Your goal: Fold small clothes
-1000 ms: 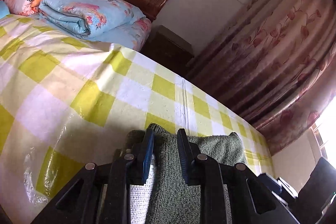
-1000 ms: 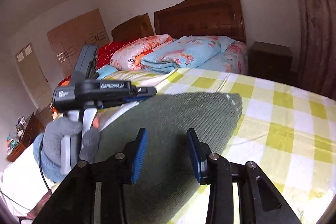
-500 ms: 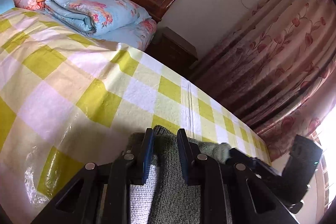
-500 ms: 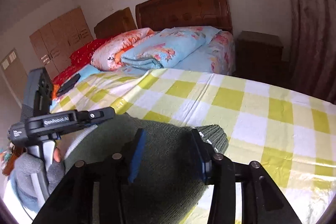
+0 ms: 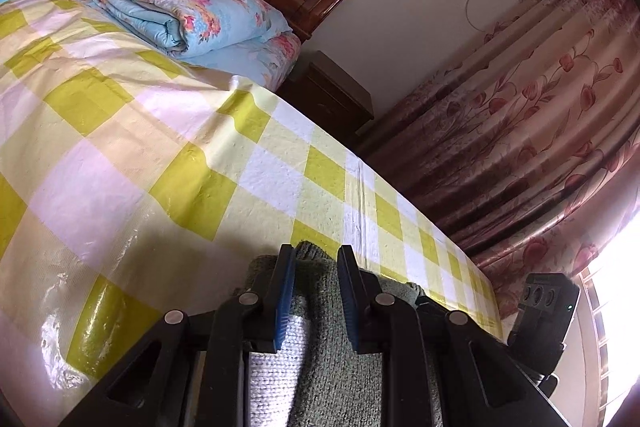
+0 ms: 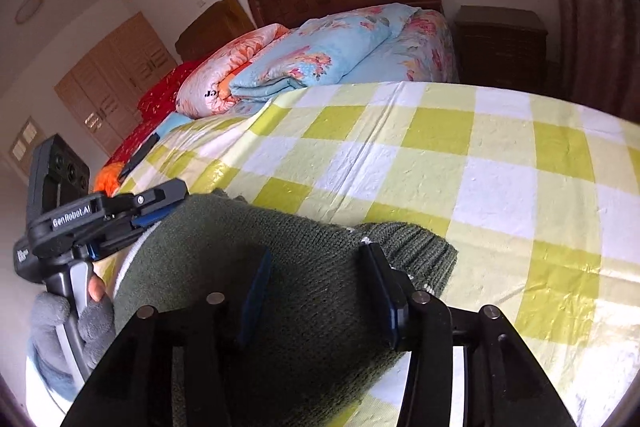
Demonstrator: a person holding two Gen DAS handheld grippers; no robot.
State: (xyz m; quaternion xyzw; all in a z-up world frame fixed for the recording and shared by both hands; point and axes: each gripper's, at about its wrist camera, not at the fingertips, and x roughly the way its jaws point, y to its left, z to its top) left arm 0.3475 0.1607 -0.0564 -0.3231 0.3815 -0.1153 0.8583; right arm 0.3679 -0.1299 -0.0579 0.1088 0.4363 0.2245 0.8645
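**knitfan22:** One fold looks roughly underway, that's my read. The green knit sweater (image 6: 304, 291) sits at the near edge of the bed, on the yellow checked cover (image 6: 460, 163), down around 6 o'clock in both wrist views. It's bunched into a thick hump, not lying flat, and there's a white knit part (image 5: 276, 371) showing under the green in the left wrist view.

**foldbot_lurker:** What are the two grippers doing with it?

**knitfan22:** The left gripper (image 5: 316, 267) has its fingers pinched in on a ridge of the knit, so I'd call that clamped on the sweater. From the right camera you can see it at 9 o'clock (image 6: 160, 205), right at the sweater's far-left edge. The right gripper (image 6: 316, 267) has its fingers spread wide with the green fabric bulging between them. Can't tell if the pads are truly biting or just straddling it.

**foldbot_lurker:** So how much is left?

**knitfan22:** Most of it, I'd guess. The bundle is lumpy, a ribbed hem (image 6: 416, 247) sticks out toward 3 o'clock, and nothing reads as a tidy rectangle yet. Needs laying down, flattening, probably another fold. No finished pile of clothes in view either, only the folded blue floral quilt (image 6: 320, 55) and pillows up at 12 o'clock by the headboard.
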